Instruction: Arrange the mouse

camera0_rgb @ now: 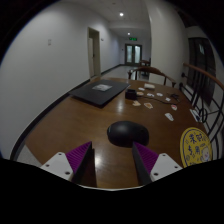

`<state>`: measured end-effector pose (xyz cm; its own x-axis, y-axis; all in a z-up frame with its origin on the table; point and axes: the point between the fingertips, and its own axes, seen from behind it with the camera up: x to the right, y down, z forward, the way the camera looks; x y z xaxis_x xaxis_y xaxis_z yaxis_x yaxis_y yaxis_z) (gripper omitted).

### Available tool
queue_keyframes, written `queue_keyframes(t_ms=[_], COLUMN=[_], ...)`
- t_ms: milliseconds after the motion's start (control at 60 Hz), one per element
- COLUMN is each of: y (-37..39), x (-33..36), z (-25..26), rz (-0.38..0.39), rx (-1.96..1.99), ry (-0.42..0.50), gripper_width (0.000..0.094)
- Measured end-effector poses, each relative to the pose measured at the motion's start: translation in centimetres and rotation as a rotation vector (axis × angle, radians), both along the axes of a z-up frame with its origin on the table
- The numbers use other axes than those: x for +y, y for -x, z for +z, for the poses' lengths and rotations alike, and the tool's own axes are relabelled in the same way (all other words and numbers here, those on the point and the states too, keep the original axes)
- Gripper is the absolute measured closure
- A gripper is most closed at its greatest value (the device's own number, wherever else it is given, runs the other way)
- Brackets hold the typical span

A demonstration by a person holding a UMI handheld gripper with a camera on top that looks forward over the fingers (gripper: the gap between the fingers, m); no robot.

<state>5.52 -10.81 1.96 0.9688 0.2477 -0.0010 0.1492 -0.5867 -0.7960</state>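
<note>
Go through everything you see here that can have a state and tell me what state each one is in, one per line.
gripper: open, fingers apart, holding nothing
mouse: resting on the wooden table, just ahead of the fingers, not gripped
dark pad: lying flat on the table beyond the mouse
small cards: scattered loose on the far side of the table
yellow round thing: lying flat at the table edge
far door: cannot tell

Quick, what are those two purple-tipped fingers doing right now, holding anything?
Gripper: open, holding nothing; the black mouse sits on the wooden table just ahead of the fingers, not touched.
</note>
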Motion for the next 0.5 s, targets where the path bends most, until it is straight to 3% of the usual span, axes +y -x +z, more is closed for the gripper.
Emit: queue_keyframes(t_ms=[333,367,417,500], y=[-2.6,-2.6,-2.6,-2.0], x=[8.1,8.3,8.6,9.7], z=[0.2,0.2,0.3,0.0], rz=[-0.06,-0.061,-0.06,-0.022], rx=[-0.01,-0.012,-0.004,-0.005], ry=[0.052,0.047,0.035,0.039], gripper_width=[0.0136,0.0175,0.0396,0.052])
